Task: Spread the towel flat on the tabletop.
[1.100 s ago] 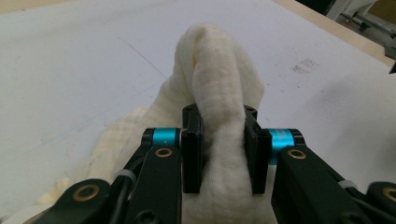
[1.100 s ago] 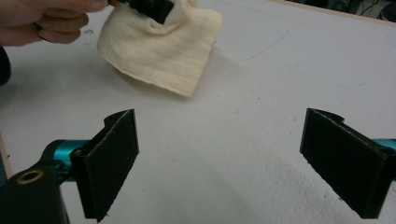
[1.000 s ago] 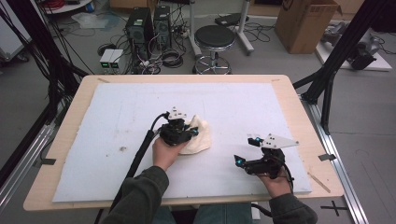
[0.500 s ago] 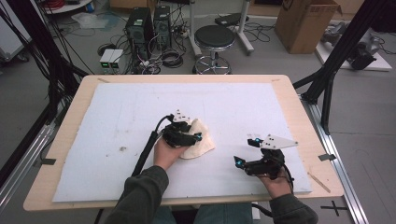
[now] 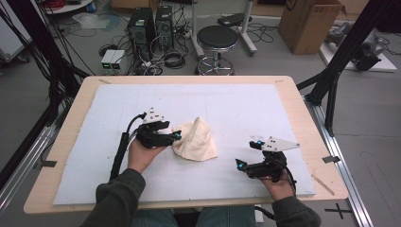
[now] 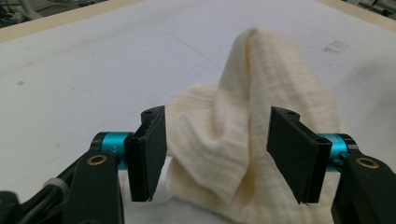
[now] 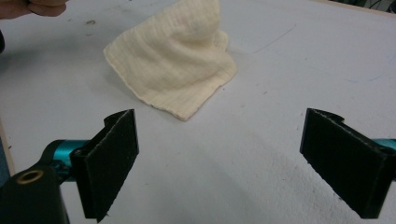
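A cream cloth (image 5: 196,139) lies bunched on the white mat (image 5: 236,104), pulled up into a soft peak. My left gripper (image 5: 176,137) lies level at the cloth's left edge, pointing right at it. Its jaws have just been opening and now stand open. In the left gripper view the cloth (image 6: 247,107) rises just ahead of the left gripper (image 6: 210,140), and neither pad presses on it. My right gripper (image 5: 247,153) rests open near the mat's front right, apart from the cloth. In the right gripper view the right gripper (image 7: 224,158) has bare mat between its jaws and the cloth (image 7: 177,65) farther off.
The mat covers most of a wooden table (image 5: 302,109). Beyond its far edge stand a black stool (image 5: 217,40), computer cases (image 5: 151,23) with cables, and a cardboard box (image 5: 307,21). Black frame posts (image 5: 331,80) flank the table's right side.
The left gripper has let go of the cloth, opened its jaws and drawn back to the left. The cloth stays standing in a peak. The right gripper has not moved.
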`<state>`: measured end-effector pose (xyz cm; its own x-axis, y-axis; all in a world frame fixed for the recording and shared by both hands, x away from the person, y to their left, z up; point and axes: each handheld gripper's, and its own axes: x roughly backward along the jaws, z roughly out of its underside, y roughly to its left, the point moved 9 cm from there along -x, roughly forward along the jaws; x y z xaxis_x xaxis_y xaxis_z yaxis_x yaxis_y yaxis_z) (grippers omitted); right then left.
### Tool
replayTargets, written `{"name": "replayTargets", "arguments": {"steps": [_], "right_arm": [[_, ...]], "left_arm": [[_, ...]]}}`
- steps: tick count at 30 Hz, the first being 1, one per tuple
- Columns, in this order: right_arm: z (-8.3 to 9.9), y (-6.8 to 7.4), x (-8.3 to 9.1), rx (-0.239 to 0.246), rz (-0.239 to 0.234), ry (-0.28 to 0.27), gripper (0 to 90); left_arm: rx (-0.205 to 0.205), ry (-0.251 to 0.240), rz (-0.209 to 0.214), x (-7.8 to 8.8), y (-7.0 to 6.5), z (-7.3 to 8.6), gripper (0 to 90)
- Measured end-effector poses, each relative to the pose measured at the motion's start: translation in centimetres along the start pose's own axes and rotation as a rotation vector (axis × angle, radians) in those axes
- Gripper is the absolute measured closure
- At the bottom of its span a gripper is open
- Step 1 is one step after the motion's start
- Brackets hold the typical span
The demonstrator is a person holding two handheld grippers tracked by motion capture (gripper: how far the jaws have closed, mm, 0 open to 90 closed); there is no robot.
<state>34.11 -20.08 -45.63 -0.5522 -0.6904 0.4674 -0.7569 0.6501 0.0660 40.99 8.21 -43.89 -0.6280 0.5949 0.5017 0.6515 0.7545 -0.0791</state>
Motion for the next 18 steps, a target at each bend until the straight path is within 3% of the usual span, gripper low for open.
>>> {"name": "replayTargets", "arguments": {"steps": [4, 6, 12, 14, 18], "right_arm": [[0.0, 0.1, -0.2, -0.001, -0.005, 0.005, 10.9], [-0.1, 0.2, -0.3, 0.001, -0.01, 0.005, 10.9], [-0.4, 0.5, -0.7, 0.003, -0.025, 0.01, 11.4], [-0.5, 0.6, -0.9, 0.005, -0.037, 0.013, 16.2], [-1.0, 0.9, -1.7, 0.029, -0.063, 0.029, 26.7]], "left_arm": [[-0.011, 0.04, -0.016, 0.7, 1.1, 1.5, 41.6], [-0.008, 0.035, -0.014, 0.9, 1.3, 2.0, 44.8], [-0.031, 0.088, 0.028, 0.9, 1.5, 3.9, 60.1], [-0.041, 0.113, 0.043, 0.7, 1.5, 4.3, 62.3], [-0.04, 0.112, 0.059, 0.0, 1.5, 4.3, 63.3]]}}
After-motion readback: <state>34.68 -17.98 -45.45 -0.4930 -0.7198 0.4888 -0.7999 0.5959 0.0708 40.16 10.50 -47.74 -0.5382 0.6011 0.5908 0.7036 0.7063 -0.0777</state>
